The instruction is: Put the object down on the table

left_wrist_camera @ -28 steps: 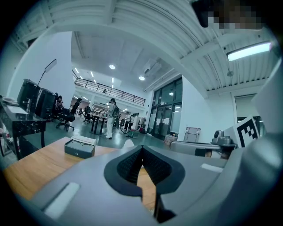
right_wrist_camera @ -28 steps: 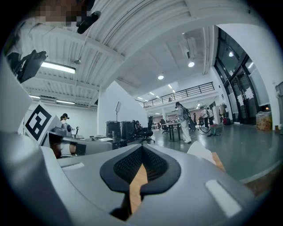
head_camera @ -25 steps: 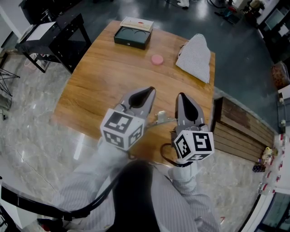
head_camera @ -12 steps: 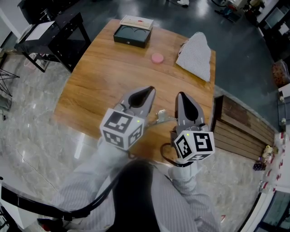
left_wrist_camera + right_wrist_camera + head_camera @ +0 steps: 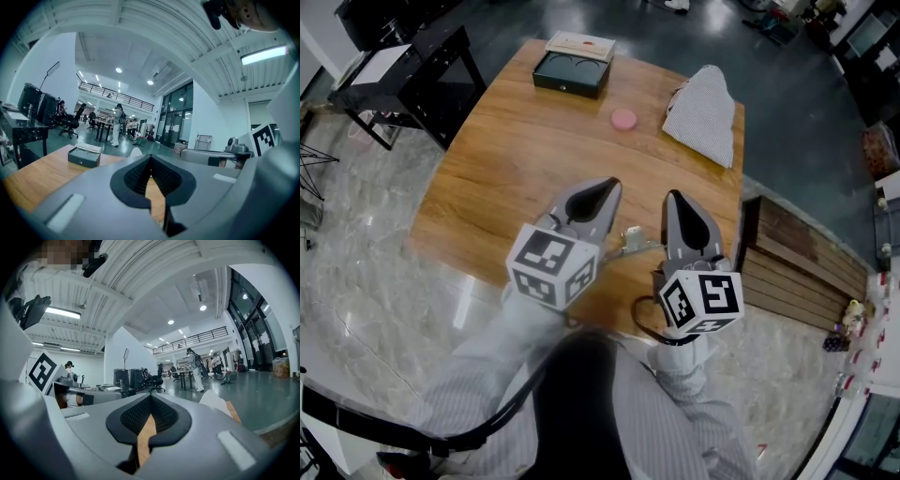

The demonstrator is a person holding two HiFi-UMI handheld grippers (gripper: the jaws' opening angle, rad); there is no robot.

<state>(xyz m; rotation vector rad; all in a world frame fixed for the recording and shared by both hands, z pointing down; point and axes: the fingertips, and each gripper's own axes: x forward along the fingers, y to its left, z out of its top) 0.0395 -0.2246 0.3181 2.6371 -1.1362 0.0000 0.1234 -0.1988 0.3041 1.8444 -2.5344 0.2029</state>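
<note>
Both grippers hover side by side over the near edge of the wooden table (image 5: 516, 159). My left gripper (image 5: 606, 187) is shut with nothing between its pads, as the left gripper view (image 5: 150, 157) also shows. My right gripper (image 5: 675, 198) is shut and empty too, its jaws meeting in the right gripper view (image 5: 151, 397). A small pink round object (image 5: 623, 119) lies on the table far ahead of both tips. A dark box (image 5: 572, 74) (image 5: 84, 156) sits at the far left. A striped white cloth bundle (image 5: 703, 117) (image 5: 214, 402) rests at the far right.
A light card (image 5: 580, 45) lies behind the dark box. A black side table (image 5: 417, 66) stands left of the wooden one and a wooden bench (image 5: 802, 272) right of it. Marble floor surrounds them. People and desks stand far off in the hall.
</note>
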